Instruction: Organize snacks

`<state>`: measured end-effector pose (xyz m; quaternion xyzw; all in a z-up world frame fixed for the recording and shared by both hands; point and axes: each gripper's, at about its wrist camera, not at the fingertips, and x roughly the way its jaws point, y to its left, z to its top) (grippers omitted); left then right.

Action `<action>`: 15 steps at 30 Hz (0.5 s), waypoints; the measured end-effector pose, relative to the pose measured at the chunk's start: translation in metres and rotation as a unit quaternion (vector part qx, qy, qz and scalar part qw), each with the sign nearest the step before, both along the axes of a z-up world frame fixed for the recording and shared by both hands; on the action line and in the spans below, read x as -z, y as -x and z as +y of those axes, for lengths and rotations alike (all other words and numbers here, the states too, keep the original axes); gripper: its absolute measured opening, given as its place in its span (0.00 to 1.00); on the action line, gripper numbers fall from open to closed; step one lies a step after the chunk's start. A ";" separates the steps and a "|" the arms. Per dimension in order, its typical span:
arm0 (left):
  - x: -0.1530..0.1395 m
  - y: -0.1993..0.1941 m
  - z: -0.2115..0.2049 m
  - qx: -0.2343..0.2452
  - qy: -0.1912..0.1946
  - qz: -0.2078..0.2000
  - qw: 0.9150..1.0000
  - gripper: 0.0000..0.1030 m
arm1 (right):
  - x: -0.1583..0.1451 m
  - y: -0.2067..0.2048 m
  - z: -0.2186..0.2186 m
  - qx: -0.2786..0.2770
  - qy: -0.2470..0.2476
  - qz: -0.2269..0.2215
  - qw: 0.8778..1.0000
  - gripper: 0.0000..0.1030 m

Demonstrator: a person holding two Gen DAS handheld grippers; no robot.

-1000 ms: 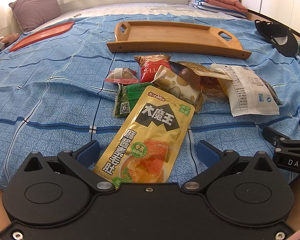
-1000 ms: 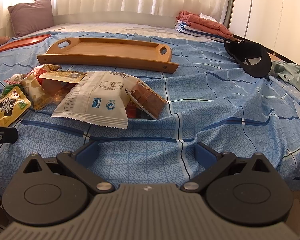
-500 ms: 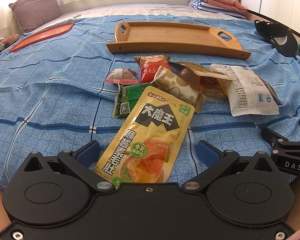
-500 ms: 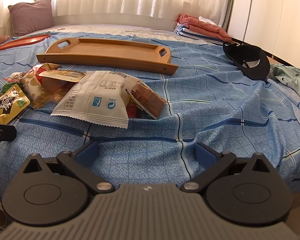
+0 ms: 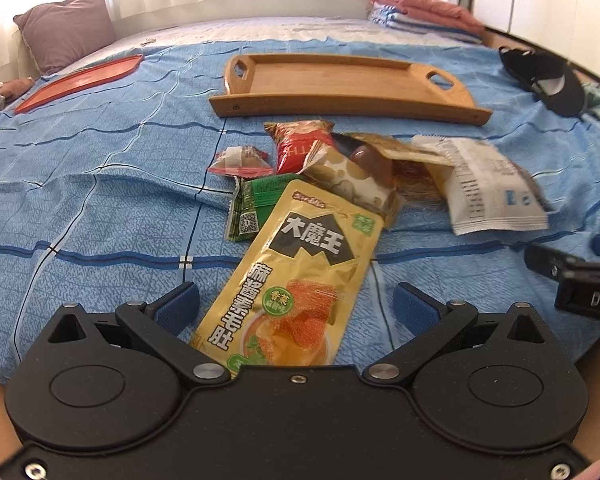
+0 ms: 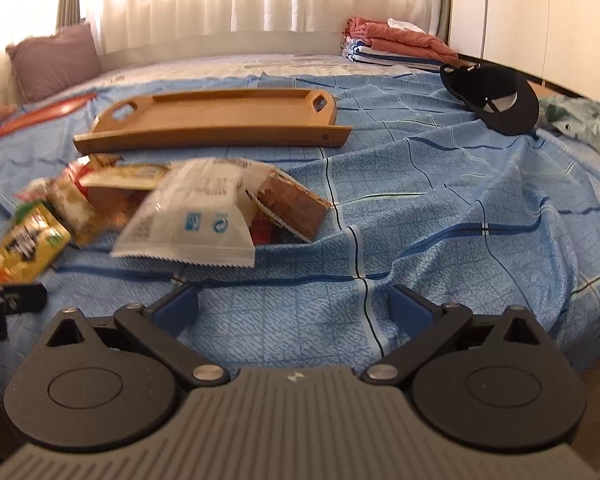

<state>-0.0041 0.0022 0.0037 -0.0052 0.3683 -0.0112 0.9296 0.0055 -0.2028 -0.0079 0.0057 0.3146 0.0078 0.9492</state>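
Left tool [image 5: 296, 304] spread wide, nothing held; right tool [image 6: 294, 304] likewise. Bed [image 5: 100, 208] carries wooden tray [image 5: 340, 80] at far side, snack pile nearer. Gold pouch [image 5: 300, 276] lies btwn left fingers: lower, pinch near edge, lift flat.

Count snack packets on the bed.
7 visible: yellow pouch nearest, green, pink, red, spotted, brown, white rightmost. Overlapping pile; more may be hidden.

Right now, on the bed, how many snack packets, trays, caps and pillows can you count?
Snack packets: at least 8; the pile overlaps, so more may be hidden
Trays: 2, the wooden tray and the red tray
Caps: 1
Pillows: 1
Total: at least 12
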 end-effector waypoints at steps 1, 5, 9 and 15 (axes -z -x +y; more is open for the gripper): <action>-0.001 0.004 0.002 0.006 0.007 -0.003 1.000 1.00 | -0.003 0.003 -0.001 -0.005 -0.015 -0.008 1.000 1.00; -0.004 0.023 0.000 0.021 0.001 -0.020 1.000 0.93 | -0.016 0.011 0.004 -0.026 -0.024 -0.050 0.998 1.00; -0.001 0.030 -0.006 0.034 -0.034 -0.032 0.998 0.87 | -0.021 0.000 0.016 -0.049 -0.025 -0.058 0.997 0.99; 0.000 0.022 -0.014 0.048 -0.056 -0.040 0.996 0.87 | -0.018 -0.024 0.037 -0.061 0.005 -0.051 0.997 0.95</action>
